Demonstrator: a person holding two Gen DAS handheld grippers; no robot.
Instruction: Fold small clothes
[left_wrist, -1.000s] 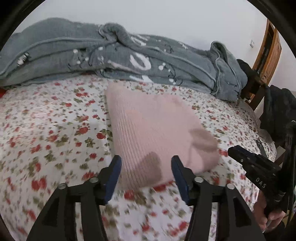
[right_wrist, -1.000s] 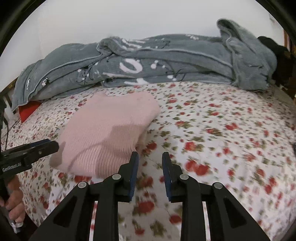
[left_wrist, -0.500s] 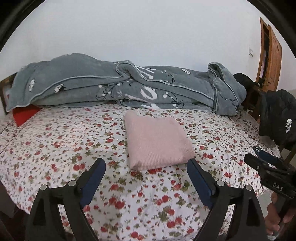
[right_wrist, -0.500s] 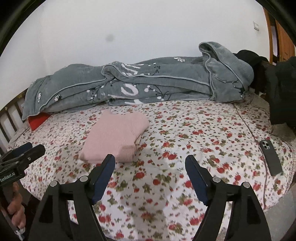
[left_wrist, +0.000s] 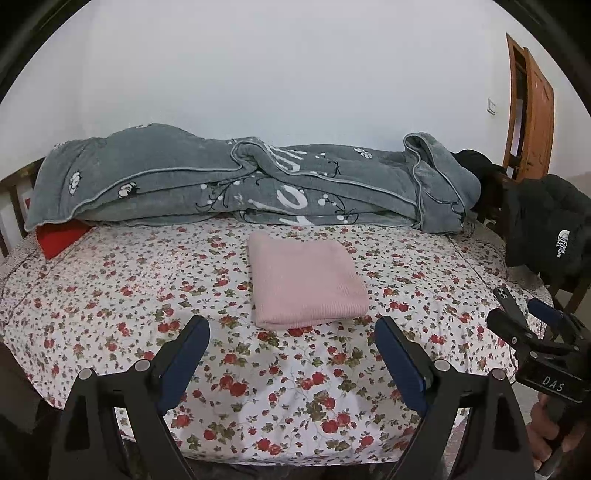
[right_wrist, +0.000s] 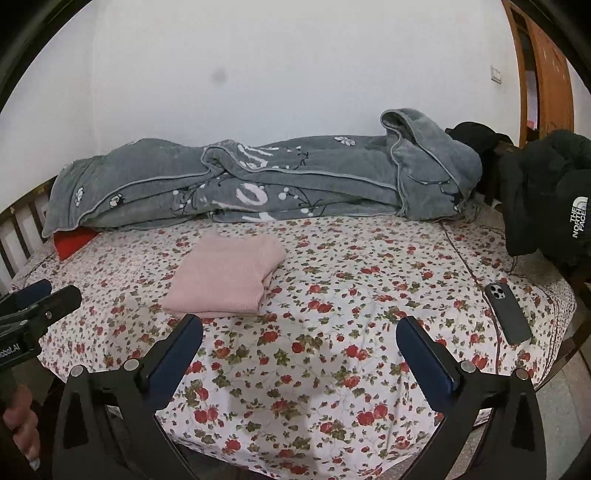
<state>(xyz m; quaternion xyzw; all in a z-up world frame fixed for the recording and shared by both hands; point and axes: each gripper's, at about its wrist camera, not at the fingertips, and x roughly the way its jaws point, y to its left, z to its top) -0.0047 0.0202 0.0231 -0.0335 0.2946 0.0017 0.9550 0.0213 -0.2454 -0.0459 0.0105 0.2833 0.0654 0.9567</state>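
Both grippers are showing matte black frames with triangular cut-outs and round silver screw heads at the finger joints. The left gripper (left_wrist: 291, 338) and the right gripper (right_wrist: 300, 336) are each carrying dark blue pads (left_wrist: 184, 363) on the inner faces of their fingers. The right one is wearing white "DAS" lettering on its side, the left a partly hidden white label.
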